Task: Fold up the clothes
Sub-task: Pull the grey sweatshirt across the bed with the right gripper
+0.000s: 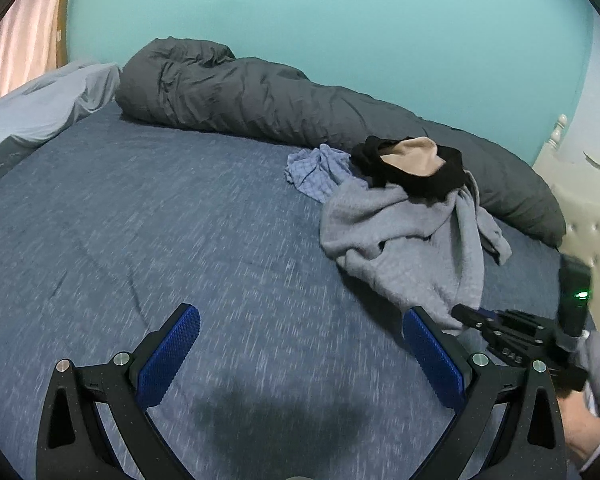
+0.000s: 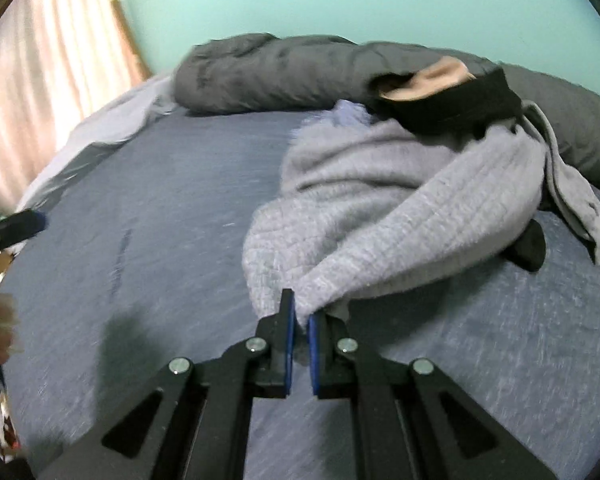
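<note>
Grey knit fills most of what my right tongs (image 2: 299, 312) see: they are pressed together on a pinched edge of the grey sweater (image 2: 380, 204), with the fabric bunched between the blue pads (image 2: 288, 344) and rising away toward one o'clock. The sweater lies crumpled on the blue bed sheet (image 1: 160, 220), and in my left wrist view it sits at about two o'clock from my left tongs (image 1: 300, 332). Those left tongs are spread wide apart, holding nothing, hovering over bare sheet with a dark shadow beneath them. On top of the sweater's far end rests a black garment with a beige lining (image 1: 412, 164), and just beside it at eleven o'clock lies a small pale blue checked cloth (image 1: 320, 172), touching the sweater's edge. A small dark piece (image 2: 530, 248) pokes out from under the sweater at its right side; the view is too blurred for me to say whether it belongs to the black garment or is something separate. Behind the pile, along the turquoise wall (image 1: 340, 20), a dark grey duvet (image 1: 240, 92) is rolled up lengthwise. A light grey pillow (image 1: 40, 104) sits at ten o'clock near a pink curtain (image 1: 24, 40), and a cream tufted headboard (image 1: 580, 208) stands at three o'clock.
</note>
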The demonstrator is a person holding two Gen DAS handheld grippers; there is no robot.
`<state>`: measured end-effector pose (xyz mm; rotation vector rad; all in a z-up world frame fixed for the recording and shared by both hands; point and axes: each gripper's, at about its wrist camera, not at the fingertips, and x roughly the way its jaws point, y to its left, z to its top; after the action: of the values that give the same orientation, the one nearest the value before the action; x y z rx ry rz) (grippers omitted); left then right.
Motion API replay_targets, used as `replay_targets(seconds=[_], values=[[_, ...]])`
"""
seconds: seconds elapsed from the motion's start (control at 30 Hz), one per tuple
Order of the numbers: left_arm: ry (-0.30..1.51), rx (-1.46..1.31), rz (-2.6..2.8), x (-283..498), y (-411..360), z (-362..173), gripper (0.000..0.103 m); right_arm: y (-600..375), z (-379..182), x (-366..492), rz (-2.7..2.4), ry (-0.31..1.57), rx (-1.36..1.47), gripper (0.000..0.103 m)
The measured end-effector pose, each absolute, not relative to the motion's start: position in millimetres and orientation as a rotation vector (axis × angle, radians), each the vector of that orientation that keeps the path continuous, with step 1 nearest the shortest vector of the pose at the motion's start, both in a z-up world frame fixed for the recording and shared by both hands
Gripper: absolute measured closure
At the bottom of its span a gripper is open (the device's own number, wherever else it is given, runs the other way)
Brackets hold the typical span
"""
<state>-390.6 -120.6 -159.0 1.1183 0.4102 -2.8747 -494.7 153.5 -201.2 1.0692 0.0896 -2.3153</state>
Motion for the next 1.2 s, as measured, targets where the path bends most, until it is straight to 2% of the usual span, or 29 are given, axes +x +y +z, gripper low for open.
replay_targets(seconds=[0.27,0.43,0.93,1.1,1.2], values=[[0.412,1.053,-2.899,-320.7,-129.3,-154.0,0.000,134.7,-178.0,-411.4,-2.225,0.069,0.905,0.098],[0.413,1.013,-2.913,-277.0,-134.7,-150.8,0.000,124.5,-158.4,-344.1,-2.216,0.124,0.824,0.098],[0.486,1.057,-2.831,-156.1,-175.5,-130.6,0.000,96.0,-100.0,-174.3,-2.197,0.027,0.767,0.098],[0.495,1.053,-2.809,-130.0,-181.8,-128.1,0.000,70.8,-115.5,-144.9,-2.099,0.069,0.822,0.097],[0.514,1.071,-2.799,-118.4,-182.8,-132.8,0.000,62.5,-149.6,-148.6,-2.060,0.079,0.964,0.095]])
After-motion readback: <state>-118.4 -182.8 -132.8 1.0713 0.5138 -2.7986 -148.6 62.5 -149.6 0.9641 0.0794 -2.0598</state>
